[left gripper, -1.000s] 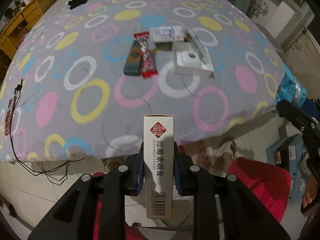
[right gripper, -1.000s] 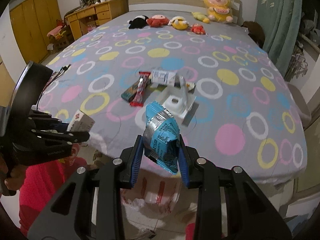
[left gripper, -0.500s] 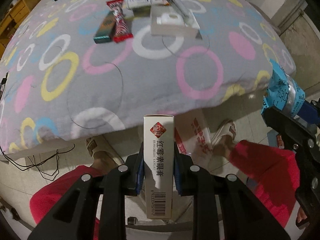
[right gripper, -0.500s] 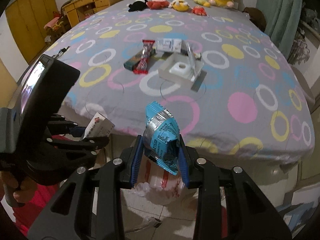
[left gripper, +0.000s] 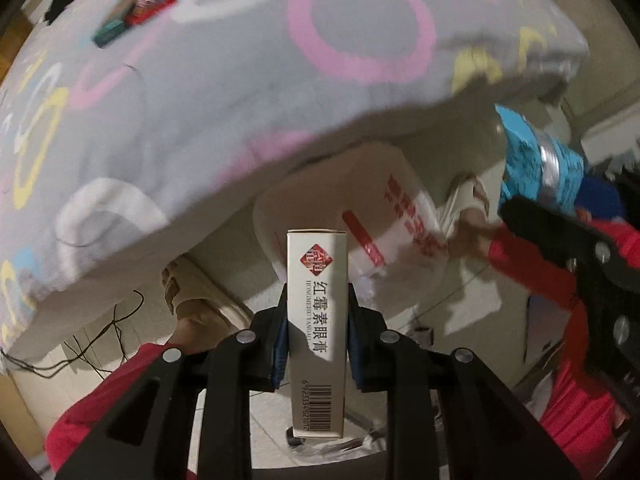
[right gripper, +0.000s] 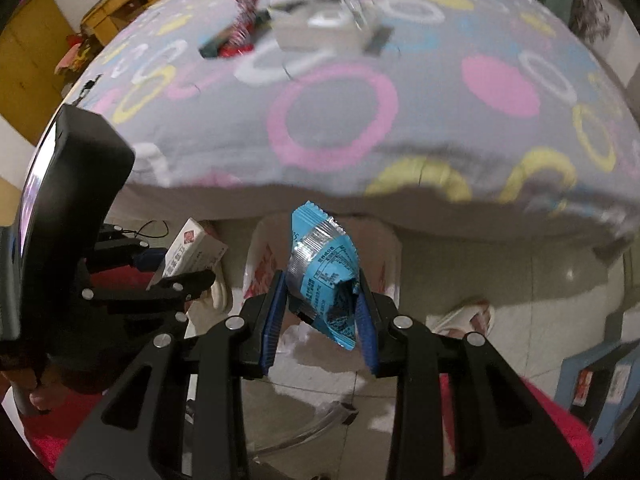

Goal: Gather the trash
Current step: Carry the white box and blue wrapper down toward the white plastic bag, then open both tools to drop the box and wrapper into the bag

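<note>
My left gripper (left gripper: 316, 328) is shut on a white ointment box (left gripper: 317, 320) with red and black print, held upright. Beyond it a white plastic bag (left gripper: 384, 216) with red print stands on the floor below the bed edge. My right gripper (right gripper: 320, 312) is shut on a crumpled blue snack wrapper (right gripper: 324, 272), held above the same bag (right gripper: 384, 256). The left gripper with its box (right gripper: 192, 254) shows at the left of the right wrist view. The blue wrapper (left gripper: 536, 160) shows at the right of the left wrist view.
The bed (right gripper: 332, 120) has a grey cover with coloured rings. On it lie a red wrapper (right gripper: 240, 28), a dark bar (left gripper: 110, 34), a white box (right gripper: 320, 28) and other litter. Slippered feet (right gripper: 468, 316) and cables (left gripper: 112, 332) are on the tiled floor.
Both grippers have dropped from above the bed to below its front edge, toward the white bag on the floor. Both still hold their items.
</note>
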A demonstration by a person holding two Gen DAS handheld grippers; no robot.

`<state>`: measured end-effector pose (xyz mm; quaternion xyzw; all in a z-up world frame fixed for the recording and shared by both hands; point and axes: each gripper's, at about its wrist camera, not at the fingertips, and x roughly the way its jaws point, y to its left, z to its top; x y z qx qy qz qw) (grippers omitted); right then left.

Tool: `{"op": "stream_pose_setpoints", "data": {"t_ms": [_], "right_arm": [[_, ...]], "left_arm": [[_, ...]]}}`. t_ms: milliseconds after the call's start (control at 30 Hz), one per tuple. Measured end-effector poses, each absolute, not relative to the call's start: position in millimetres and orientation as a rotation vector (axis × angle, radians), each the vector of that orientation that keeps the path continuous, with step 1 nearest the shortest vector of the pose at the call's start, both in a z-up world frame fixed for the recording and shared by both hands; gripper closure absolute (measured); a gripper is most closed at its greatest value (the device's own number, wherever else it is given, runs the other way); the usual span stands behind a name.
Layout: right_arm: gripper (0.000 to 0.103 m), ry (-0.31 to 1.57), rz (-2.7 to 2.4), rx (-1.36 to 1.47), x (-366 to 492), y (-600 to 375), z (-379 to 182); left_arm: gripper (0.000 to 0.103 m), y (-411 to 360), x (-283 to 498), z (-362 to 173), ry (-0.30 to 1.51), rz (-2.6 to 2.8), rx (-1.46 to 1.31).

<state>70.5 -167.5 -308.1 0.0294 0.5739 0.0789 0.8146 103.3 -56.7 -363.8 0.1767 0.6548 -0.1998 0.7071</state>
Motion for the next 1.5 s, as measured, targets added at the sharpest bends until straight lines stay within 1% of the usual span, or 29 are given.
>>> {"op": "stream_pose_setpoints", "data": {"t_ms": [367, 767, 967, 1200, 1500], "right_arm": [[0.07, 1.35, 0.072, 0.234, 79.0, -191.3, -386.3], [0.07, 1.457, -0.023, 0.375, 107.7, -203.1, -457.2], [0.07, 1.501, -0.041, 0.425, 118.8, -207.5, -494.3], [0.07, 1.555, -0.061, 0.475, 123.6, -213.4, -526.4], [0.07, 1.603, -0.036, 0.505, 125.0, -211.3, -543.2]], "left_arm": [[0.079, -78.1, 94.9, -437.3, 1.532, -0.526, 0.518], [0.079, -90.0, 98.2, -484.8, 1.553, -0.572, 0.561], [0.079, -89.3, 104.3, -506.9, 1.608, -0.572, 0.522], [0.079, -92.1, 110.3, -530.3, 1.652, -0.56, 0.52], [0.077, -94.2, 116.5, -550.0, 1.704, -0.547, 0.496]]}}
